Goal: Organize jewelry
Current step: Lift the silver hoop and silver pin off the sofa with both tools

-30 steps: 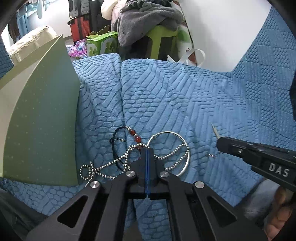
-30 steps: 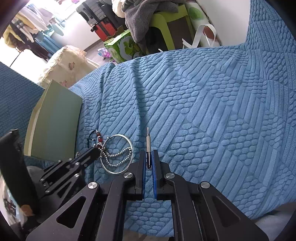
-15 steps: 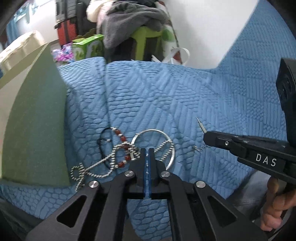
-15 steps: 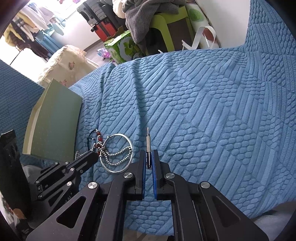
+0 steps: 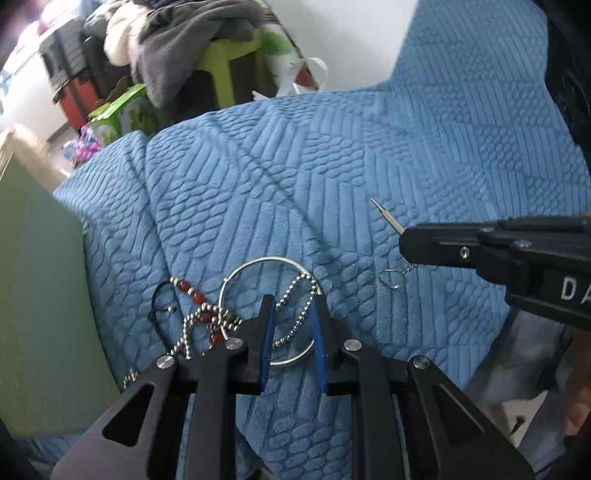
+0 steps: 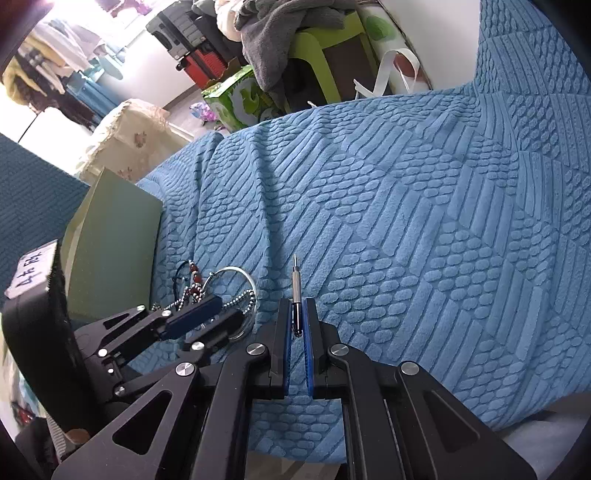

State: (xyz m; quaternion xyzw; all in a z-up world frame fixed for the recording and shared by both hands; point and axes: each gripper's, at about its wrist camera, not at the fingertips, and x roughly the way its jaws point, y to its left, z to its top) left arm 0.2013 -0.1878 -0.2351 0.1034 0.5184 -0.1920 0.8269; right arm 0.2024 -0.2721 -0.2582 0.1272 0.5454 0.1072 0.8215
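Observation:
A tangle of jewelry lies on the blue quilted cover: a silver bangle [image 5: 258, 264], a silver ball chain [image 5: 295, 325] and a red bead string on black cord [image 5: 192, 293]. My left gripper [image 5: 291, 308] is open, its jaws astride the bangle's near part and the chain. It also shows in the right wrist view [image 6: 218, 314]. My right gripper [image 6: 295, 314] is shut on a small metal screwdriver-like pendant [image 6: 295, 280] whose tip points forward; its small ring and chain [image 5: 391, 277] hang below the right gripper in the left wrist view [image 5: 406, 243].
A green box [image 6: 110, 251] stands left of the jewelry on the blue cover [image 6: 406, 221]. Behind the bed's far edge are a green stool with grey clothes [image 6: 295, 33], a green carton [image 6: 240, 96] and red suitcases.
My left gripper has opened and moved forward over the bangle and ball chain. The right gripper has stayed shut on the pendant, almost still.

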